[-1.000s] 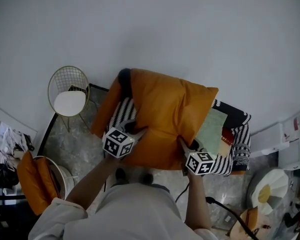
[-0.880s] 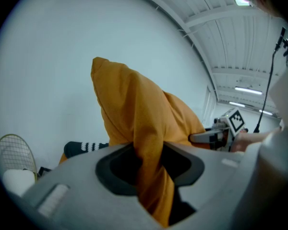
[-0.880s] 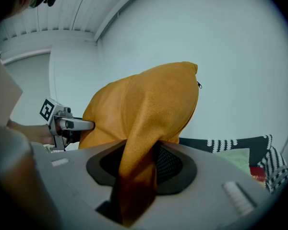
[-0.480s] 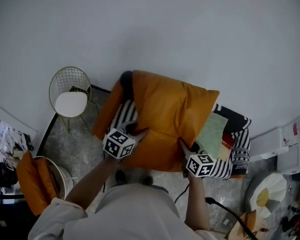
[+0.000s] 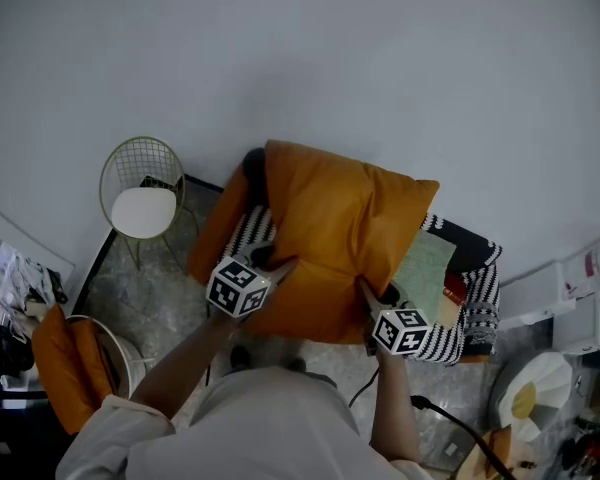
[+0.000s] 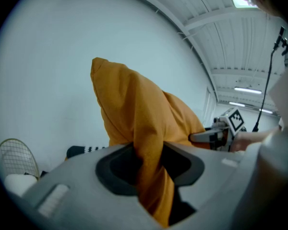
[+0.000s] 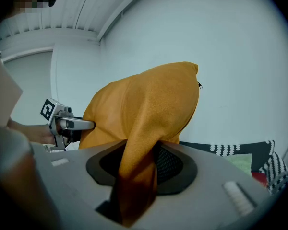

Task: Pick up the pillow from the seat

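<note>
An orange pillow (image 5: 340, 228) hangs lifted above the seat (image 5: 460, 298), which is covered by a black-and-white patterned throw. My left gripper (image 5: 280, 266) is shut on the pillow's near left edge, the fabric (image 6: 149, 171) bunched between its jaws. My right gripper (image 5: 363, 290) is shut on the near right edge, with a fold of orange cloth (image 7: 137, 176) pinched in it. In the left gripper view the right gripper (image 6: 216, 135) shows past the pillow (image 6: 134, 114). In the right gripper view the left gripper (image 7: 69, 124) shows beside the pillow (image 7: 149, 104).
A gold wire chair (image 5: 140, 193) with a white seat pad stands at the left. Another orange cushion (image 5: 60, 368) lies on a chair at the lower left. A second orange cushion (image 5: 215, 233) leans on the seat's left end. A black cable (image 5: 450, 423) runs on the floor at the right.
The pillow and both grippers have barely shifted; the whole view has drifted slightly. The grips are unchanged.
</note>
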